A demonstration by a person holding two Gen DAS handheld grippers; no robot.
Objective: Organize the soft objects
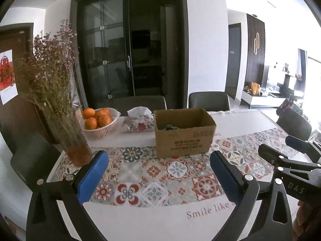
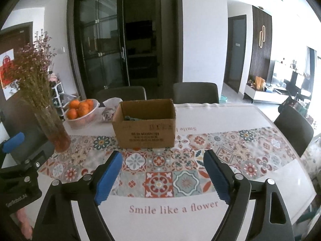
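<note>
With the left gripper (image 1: 158, 177) and right gripper (image 2: 163, 175) both spread wide and empty, we see only a greenish soft item (image 2: 130, 118) low inside the cardboard box (image 2: 144, 128) at mid-table, which we judge light, limp and best pinched by a bunched fold.

On the table (image 2: 230, 118) there is one cardboard box (image 2: 144, 126), one basket (image 2: 84, 118) with five oranges (image 2: 80, 106) visible, one tissue pack (image 1: 138, 122) and one glass vase (image 1: 74, 140). Three chairs (image 2: 195, 92) show clearly around it.
</note>
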